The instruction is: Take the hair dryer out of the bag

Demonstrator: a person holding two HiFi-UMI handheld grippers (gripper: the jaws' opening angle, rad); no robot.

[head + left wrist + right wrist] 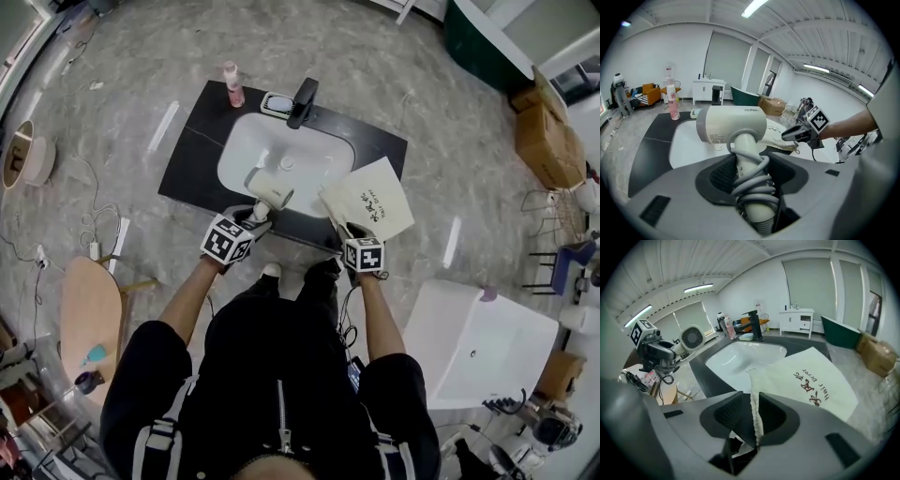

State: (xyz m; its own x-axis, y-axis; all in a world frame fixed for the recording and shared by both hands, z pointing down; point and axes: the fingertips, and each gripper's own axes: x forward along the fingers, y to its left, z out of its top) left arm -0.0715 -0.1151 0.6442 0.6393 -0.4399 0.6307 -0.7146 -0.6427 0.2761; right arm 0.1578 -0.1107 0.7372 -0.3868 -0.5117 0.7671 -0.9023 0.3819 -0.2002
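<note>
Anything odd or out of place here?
Nothing spilled or damaged. Only oddity: the bag lies askew on the counter, its edge loose between the right gripper's open jaws. The hair dryer sits clamped in the left gripper.

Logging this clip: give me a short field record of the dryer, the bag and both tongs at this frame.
hair dryer: out of the bag, held over the sink basin's near rim
left tongs: shut on the hair dryer's cord-wrapped handle
right tongs: open, bag's edge between them
bag: cream cloth, mostly on the dark counter, right of the basin
</note>
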